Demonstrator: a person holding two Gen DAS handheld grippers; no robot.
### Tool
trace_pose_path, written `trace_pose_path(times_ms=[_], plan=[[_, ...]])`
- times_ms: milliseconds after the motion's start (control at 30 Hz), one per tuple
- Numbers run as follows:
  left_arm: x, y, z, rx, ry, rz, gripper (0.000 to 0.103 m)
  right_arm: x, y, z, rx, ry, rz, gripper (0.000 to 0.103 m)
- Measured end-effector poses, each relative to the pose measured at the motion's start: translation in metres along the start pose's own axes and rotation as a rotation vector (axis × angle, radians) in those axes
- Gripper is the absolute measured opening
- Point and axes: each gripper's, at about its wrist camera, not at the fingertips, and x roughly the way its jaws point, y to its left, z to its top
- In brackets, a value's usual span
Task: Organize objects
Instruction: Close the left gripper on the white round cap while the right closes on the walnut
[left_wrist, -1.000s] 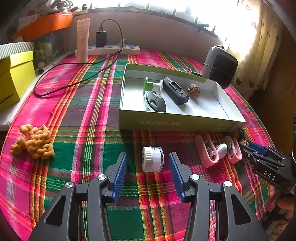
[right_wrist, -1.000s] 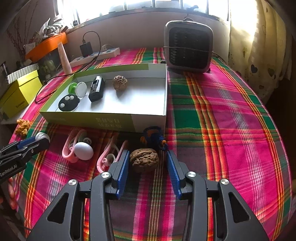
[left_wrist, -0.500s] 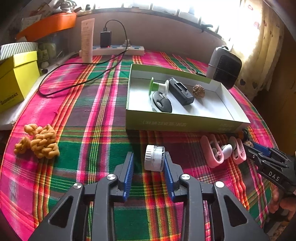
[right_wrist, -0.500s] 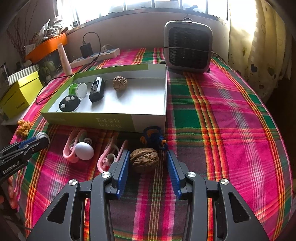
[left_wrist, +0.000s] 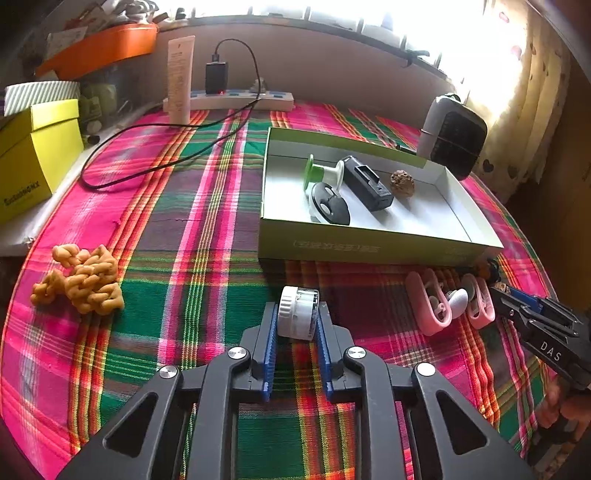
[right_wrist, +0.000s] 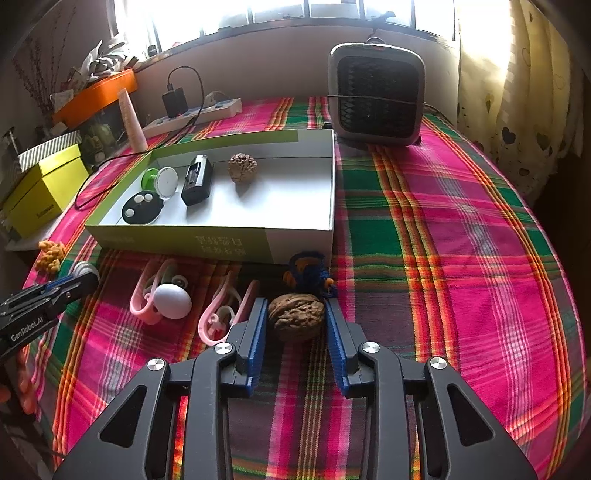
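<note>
My left gripper (left_wrist: 296, 317) is shut on a small white cylinder (left_wrist: 298, 312), held just above the plaid cloth, in front of the green-and-white box (left_wrist: 369, 247). My right gripper (right_wrist: 295, 317) is around a brown walnut (right_wrist: 296, 316) on the cloth; the jaws are close to it with a small gap on the right side. The box (right_wrist: 207, 242) holds a black remote (right_wrist: 142, 212), a green-and-white spool (right_wrist: 160, 181), a black device (right_wrist: 197, 179) and a knobbly nut (right_wrist: 242, 167).
Pink clips with a white egg shape (right_wrist: 171, 300) and a blue-orange knot (right_wrist: 308, 273) lie before the box. A yellow knotted toy (left_wrist: 83, 280) lies at the left. A small heater (right_wrist: 376, 94), a power strip with cable (left_wrist: 240, 99) and yellow boxes (left_wrist: 33, 158) stand behind.
My left gripper closed on the white cylinder and lifted it slightly. My right gripper narrowed a little around the walnut, which has not moved.
</note>
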Motion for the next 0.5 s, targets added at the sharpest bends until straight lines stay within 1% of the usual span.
trace_pose_path(times_ms=[500], plan=[[-0.0018, -0.0029, -0.0009, 0.001, 0.001, -0.007, 0.018, -0.0017, 0.0006, -0.0021, -0.003, -0.006, 0.006, 0.032]])
